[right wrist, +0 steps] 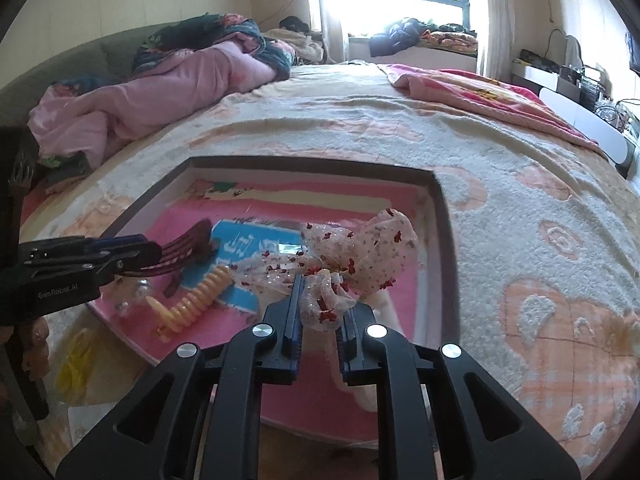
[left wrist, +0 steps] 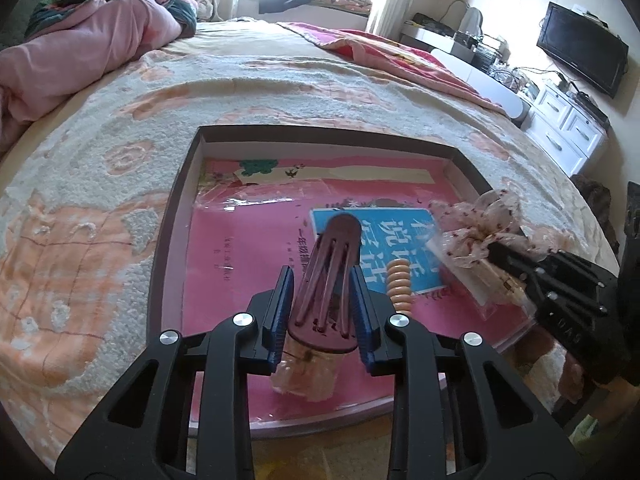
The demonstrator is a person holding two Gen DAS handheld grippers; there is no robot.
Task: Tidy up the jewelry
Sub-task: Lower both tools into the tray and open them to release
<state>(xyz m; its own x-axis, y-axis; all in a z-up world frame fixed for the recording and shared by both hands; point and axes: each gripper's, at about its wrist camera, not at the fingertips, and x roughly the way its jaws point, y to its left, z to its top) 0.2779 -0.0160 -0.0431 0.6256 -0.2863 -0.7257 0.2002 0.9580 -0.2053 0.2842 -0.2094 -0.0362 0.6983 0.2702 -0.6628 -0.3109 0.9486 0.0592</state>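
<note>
My left gripper (left wrist: 320,272) is shut on a dark maroon pronged hair clip (left wrist: 332,264), held above a dark-rimmed shallow box (left wrist: 320,132). A pink book (left wrist: 240,260) with a blue panel lies in the box. An orange spiral hair tie (left wrist: 398,284) rests on the book just right of the clip. A clear packet (left wrist: 304,376) hangs under the clip. My right gripper (right wrist: 324,296) is shut on a sheer bow (right wrist: 376,248) dotted red, over the box's right side. In the right wrist view the left gripper (right wrist: 148,252), the clip (right wrist: 188,246) and the hair tie (right wrist: 200,296) appear at the left.
The box sits on a cream and peach bed cover (left wrist: 80,200). A pink quilt (left wrist: 80,48) is heaped at the back left, a pink blanket (left wrist: 400,56) at the back right. White drawers (left wrist: 568,128) and a television (left wrist: 580,48) stand beyond the bed's right edge.
</note>
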